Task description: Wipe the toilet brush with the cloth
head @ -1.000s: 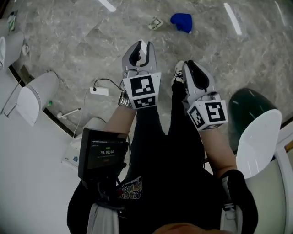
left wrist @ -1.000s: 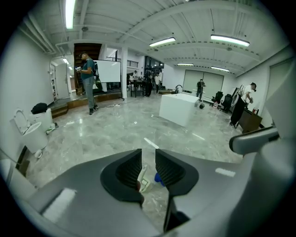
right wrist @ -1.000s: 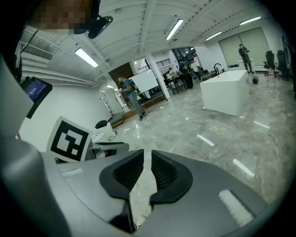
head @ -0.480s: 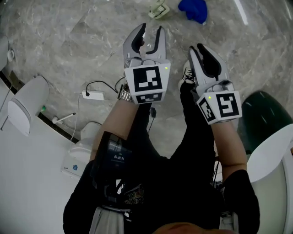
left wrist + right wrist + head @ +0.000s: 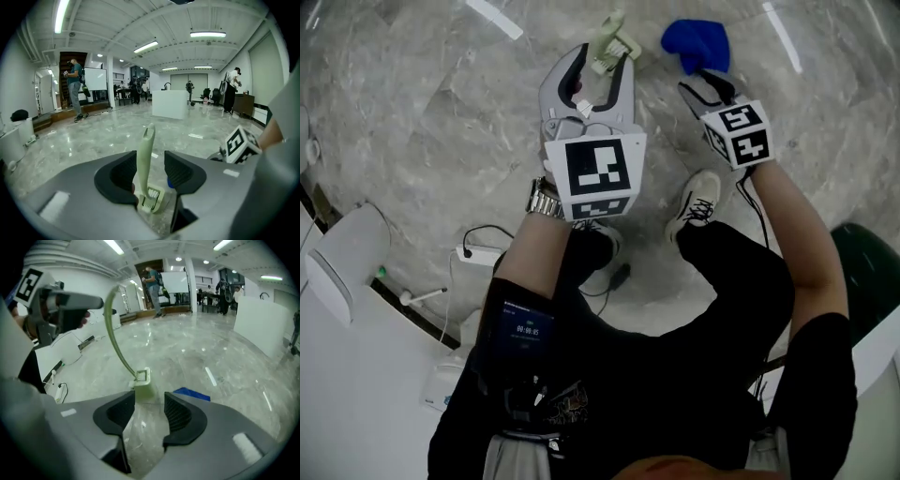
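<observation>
A pale green toilet brush (image 5: 607, 39) stands upright in its holder (image 5: 151, 199) on the grey marble floor. My left gripper (image 5: 602, 66) has just been opening. It is open, and the brush handle (image 5: 145, 154) rises in the gap between its jaws, close to the left pad, with no pad pressing on it. A blue cloth (image 5: 698, 42) lies on the floor just right of the brush. My right gripper (image 5: 705, 84) hovers right by it, jaws also just opened, nothing between them. In the right gripper view the holder (image 5: 143, 386) and cloth (image 5: 192, 393) lie just beyond the jaws.
White toilets (image 5: 342, 272) and a power strip (image 5: 478, 255) line the left side. A dark green bin (image 5: 867, 281) stands at the right. The person's shoe (image 5: 698, 202) is on the floor below the grippers. People (image 5: 75, 89) and a white block (image 5: 168, 104) stand far off.
Both grippers have dropped toward the floor and reached forward to the brush and the cloth. Their jaws stand wider apart than before, and the brush handle now sits between the left jaws.
</observation>
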{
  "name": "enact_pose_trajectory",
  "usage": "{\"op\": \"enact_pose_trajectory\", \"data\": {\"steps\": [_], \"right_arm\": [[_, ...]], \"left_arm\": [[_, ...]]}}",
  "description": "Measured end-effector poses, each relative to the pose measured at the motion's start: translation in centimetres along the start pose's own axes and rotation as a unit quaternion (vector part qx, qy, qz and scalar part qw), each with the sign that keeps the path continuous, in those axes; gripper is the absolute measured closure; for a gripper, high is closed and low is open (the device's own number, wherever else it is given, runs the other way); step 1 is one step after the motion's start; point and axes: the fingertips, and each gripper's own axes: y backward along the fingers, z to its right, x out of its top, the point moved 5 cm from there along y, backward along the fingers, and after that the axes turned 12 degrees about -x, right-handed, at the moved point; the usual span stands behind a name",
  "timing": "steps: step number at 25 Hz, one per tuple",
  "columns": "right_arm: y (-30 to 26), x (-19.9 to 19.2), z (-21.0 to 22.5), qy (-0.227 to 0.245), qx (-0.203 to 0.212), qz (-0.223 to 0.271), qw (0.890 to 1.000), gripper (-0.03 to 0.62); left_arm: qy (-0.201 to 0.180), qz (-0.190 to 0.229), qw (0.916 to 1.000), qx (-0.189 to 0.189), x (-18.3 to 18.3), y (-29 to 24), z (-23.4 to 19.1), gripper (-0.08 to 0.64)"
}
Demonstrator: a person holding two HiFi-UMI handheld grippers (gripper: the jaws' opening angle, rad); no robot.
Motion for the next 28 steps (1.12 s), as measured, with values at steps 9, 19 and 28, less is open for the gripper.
{"op": "enact_pose_trajectory", "data": {"steps": [9, 19, 28], "right_arm": [[-13.6, -4.6, 5.7, 0.142, -0.106, -0.042, 0.983, 0.31], [-19.3, -6.2, 7.0, 0.199, -0.103, -0.14, 0.964, 0.458], [-19.4, 7.1, 1.2, 0.305, 0.017, 0.067, 0.95, 0.463]], "left_arm": [[-0.065, 0.031, 0.9973, -0.013, -0.6, -2.1, -2.0, 0.341], [0.007, 0.017, 0.999, -0.04, -1.7, -4.0, -3.7, 0.398], [-0.009, 0.006, 0.9996, -0.026, -1.9, -3.6, -3.8, 0.445]]}}
